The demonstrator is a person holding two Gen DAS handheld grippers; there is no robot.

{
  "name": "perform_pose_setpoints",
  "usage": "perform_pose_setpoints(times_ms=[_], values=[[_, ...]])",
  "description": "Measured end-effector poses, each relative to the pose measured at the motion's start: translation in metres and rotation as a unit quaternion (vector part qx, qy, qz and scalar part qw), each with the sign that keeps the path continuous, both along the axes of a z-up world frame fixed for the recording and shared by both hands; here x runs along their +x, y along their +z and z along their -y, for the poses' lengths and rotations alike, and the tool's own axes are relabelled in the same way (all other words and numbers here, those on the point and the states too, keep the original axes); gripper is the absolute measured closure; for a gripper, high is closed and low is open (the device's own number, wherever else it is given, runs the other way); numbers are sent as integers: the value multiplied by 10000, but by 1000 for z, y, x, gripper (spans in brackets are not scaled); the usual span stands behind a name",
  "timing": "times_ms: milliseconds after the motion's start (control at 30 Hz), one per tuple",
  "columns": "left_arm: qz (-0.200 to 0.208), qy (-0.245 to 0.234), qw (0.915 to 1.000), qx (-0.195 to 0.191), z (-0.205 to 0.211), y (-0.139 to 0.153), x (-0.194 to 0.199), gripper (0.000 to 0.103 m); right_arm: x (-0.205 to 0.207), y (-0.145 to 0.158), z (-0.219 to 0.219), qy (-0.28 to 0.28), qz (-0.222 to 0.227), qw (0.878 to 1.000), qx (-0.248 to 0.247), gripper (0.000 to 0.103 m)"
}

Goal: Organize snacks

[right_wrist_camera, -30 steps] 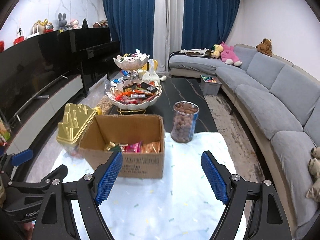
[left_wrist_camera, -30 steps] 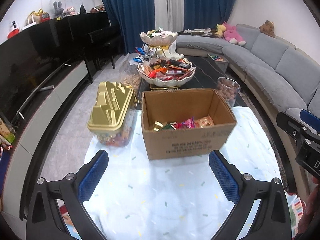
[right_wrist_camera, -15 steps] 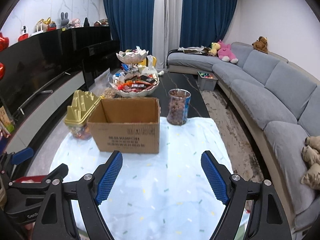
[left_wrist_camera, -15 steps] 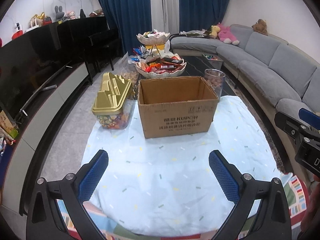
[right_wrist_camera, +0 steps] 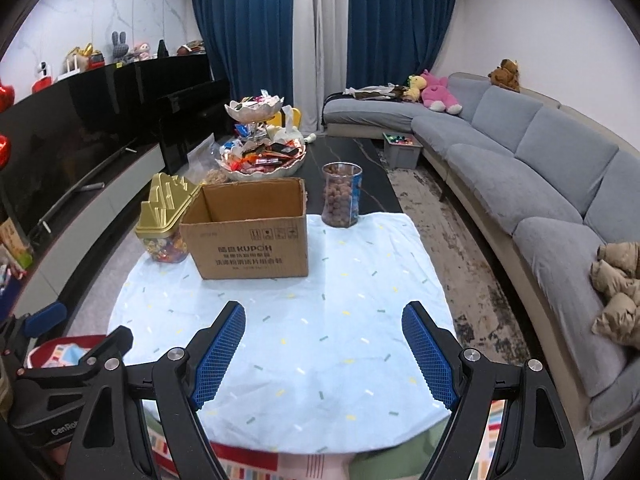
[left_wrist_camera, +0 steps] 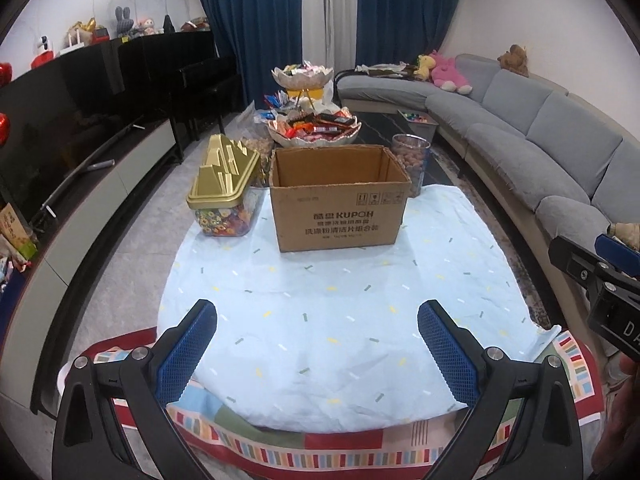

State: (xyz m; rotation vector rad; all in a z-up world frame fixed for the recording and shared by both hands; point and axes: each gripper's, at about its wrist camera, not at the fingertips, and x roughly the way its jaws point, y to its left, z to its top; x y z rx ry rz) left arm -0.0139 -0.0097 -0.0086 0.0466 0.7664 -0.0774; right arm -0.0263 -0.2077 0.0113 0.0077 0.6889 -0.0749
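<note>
An open cardboard box (left_wrist_camera: 338, 204) (right_wrist_camera: 250, 232) stands on the light blue cloth (left_wrist_camera: 340, 312) (right_wrist_camera: 304, 328); its inside is hidden from this low angle. A gold-lidded candy tub (left_wrist_camera: 224, 192) (right_wrist_camera: 165, 220) sits left of it. A clear jar of round brown snacks (left_wrist_camera: 412, 160) (right_wrist_camera: 342, 194) stands behind its right side. A two-tier bowl stand of wrapped snacks (left_wrist_camera: 314, 128) (right_wrist_camera: 262, 156) is further back. My left gripper (left_wrist_camera: 316, 348) and right gripper (right_wrist_camera: 324, 356) are both open and empty, low over the near edge of the cloth.
A grey curved sofa (right_wrist_camera: 540, 184) with plush toys runs along the right. A black TV unit (left_wrist_camera: 80, 152) lines the left. A striped cloth (left_wrist_camera: 320, 452) lies under the blue one at the near edge. A grey bin (right_wrist_camera: 402, 152) sits on the floor by the sofa.
Both grippers have pulled back and dropped lower, away from the box. The snacks inside the box are no longer in sight. Both stay open.
</note>
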Motion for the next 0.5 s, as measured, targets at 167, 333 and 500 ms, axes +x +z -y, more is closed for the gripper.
perform_pose_setpoints(times_ms=[167,333,500], values=[[193,56,9998,42,-2,8,-17,1,-17,3,-4,84,-18,10000,4,21],[353,62,9993,98,-4,15,-30,1,-30,7,-4,97,20,9999,36,21],[526,155,9985,34,-11,21,-44,1,-39,11,0,-31,77,10000,18,21]])
